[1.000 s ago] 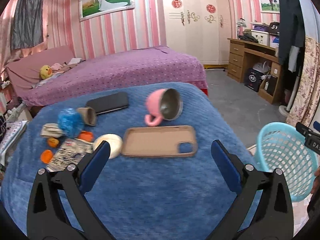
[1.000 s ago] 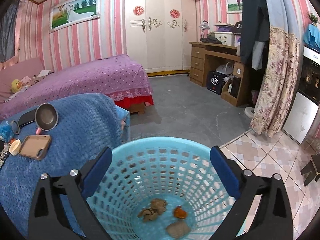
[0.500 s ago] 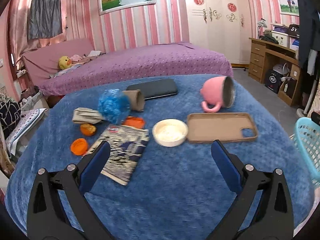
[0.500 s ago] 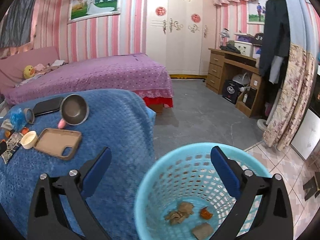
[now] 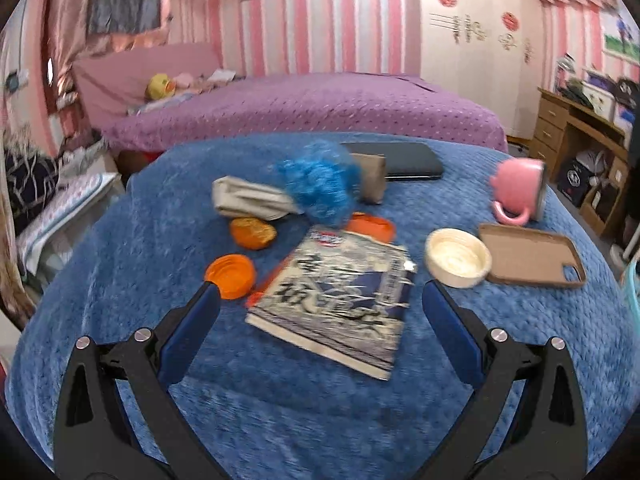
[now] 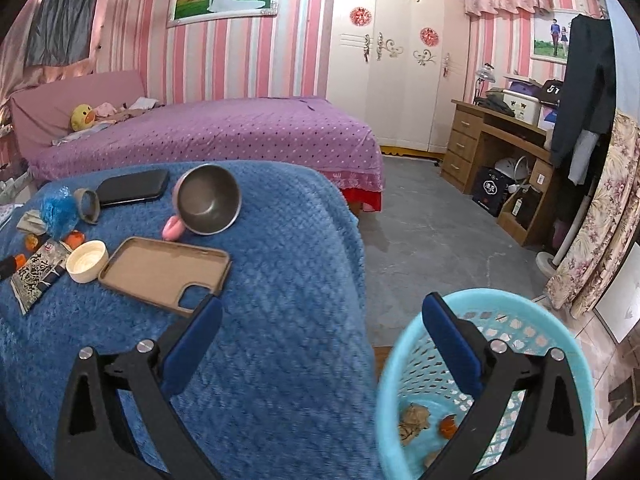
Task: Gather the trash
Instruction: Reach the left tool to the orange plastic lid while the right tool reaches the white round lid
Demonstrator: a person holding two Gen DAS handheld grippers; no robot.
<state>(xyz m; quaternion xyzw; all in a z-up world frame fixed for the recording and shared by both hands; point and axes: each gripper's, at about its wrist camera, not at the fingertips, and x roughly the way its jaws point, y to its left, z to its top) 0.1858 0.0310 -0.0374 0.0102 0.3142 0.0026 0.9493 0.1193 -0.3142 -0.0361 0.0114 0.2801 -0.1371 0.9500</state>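
Blue fleece covers the counter you are working over, and the litter sits in a cluster toward its far left part. Your left gripper hangs low over the near side with its fingers spread wide and nothing between them. The printed snack wrapper lies flat just ahead, framed between the two pads. Beyond it lie orange peel pieces, a crumpled blue bag, a folded grey scrap and a small cardboard tube. The pink mug, phone case, black phone and cream lid look like keepers, though the lid could be argued either way.

Your right gripper is also wide open and empty, held off the counter's right edge beside the turquoise basket, which stands on the floor and already holds a few scraps.

You appear to be at the reach stage for the next piece, most likely the wrapper. It is thin and flat on soft pile, so the next move probably calls for lowering the left fingers until the pads press into the fleece on either side of it, then closing so the foil buckles upward into the grip. Keep clear of the peel touching its left edge, unless you mean to take both. The basket is well apart, past the right edge, so plan a long carry.
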